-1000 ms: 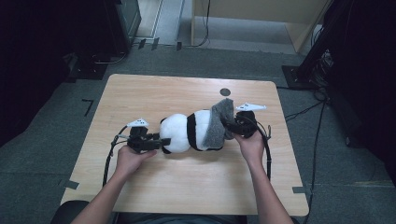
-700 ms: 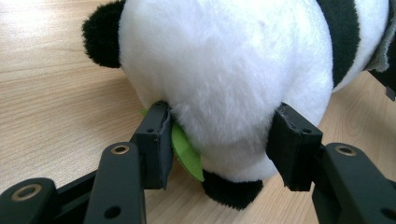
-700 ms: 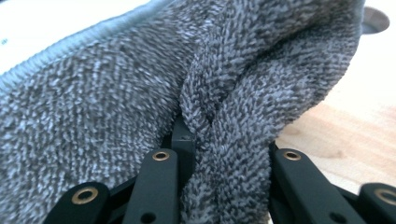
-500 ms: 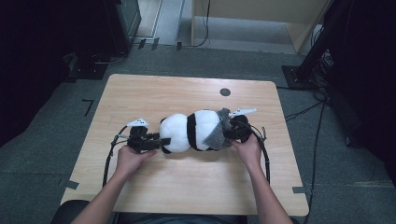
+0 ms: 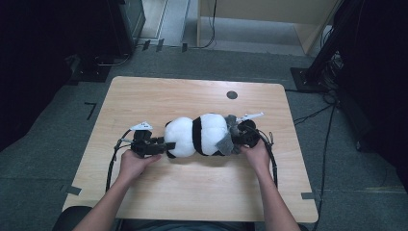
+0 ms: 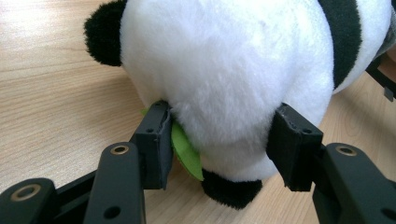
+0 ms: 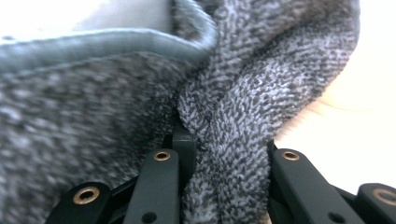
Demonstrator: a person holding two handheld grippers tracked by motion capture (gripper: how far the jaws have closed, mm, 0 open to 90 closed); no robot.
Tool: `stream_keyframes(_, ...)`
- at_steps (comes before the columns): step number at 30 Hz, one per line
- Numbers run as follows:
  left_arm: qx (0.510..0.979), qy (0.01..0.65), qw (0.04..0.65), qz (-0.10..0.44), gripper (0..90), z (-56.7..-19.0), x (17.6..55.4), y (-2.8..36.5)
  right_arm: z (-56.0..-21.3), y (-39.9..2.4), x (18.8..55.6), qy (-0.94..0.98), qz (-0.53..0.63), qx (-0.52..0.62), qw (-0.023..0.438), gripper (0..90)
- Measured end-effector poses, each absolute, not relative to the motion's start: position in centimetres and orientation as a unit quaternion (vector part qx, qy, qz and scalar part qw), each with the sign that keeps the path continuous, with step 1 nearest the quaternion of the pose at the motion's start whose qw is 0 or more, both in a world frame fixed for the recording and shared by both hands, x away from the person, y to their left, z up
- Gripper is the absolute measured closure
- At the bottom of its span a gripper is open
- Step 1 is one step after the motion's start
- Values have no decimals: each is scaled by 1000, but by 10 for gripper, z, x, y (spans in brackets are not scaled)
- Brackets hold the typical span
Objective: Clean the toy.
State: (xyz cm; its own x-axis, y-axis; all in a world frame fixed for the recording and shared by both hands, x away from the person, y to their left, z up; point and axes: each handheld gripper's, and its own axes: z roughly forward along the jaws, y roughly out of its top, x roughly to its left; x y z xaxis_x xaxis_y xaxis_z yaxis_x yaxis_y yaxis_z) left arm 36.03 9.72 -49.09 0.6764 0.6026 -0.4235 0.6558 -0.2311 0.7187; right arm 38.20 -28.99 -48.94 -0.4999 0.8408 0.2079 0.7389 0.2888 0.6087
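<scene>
Plush panda (image 5: 195, 136): lying lengthwise, mid-worktop (image 5: 159, 94), nearer the person's edge. Left tool (image 6: 219, 140): jaws clamped on the panda's white end, a green felt leaf (image 6: 186, 151) caught beside one pad. Grey knitted cloth (image 7: 233, 107): wrapped over the panda's opposite end. Right tool (image 7: 224, 154): jaws pinched on a fold of that cloth.

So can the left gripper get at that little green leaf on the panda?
Probably yes. The left gripper already squeezes the plush panda, and the green leaf lies right against one jaw pad. Letting go first looks necessary, though.
</scene>
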Motion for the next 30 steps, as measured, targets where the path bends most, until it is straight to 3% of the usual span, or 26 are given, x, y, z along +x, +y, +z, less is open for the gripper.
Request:
stream_keyframes(13, 783, 401, 475, -31, 451, -491, 360, 98, -437, -334, 367, 736, 419, 512, 141, 732)
stream_keyframes(22, 783, 400, 475, -29, 432, -491, 360, 98, -405, -314, 358, 736, 468, 466, 145, 699)
stream_keyframes(30, 780, 402, 479, -33, 322, -494, 362, 97, -413, -285, 362, 760, 463, 436, 137, 641)
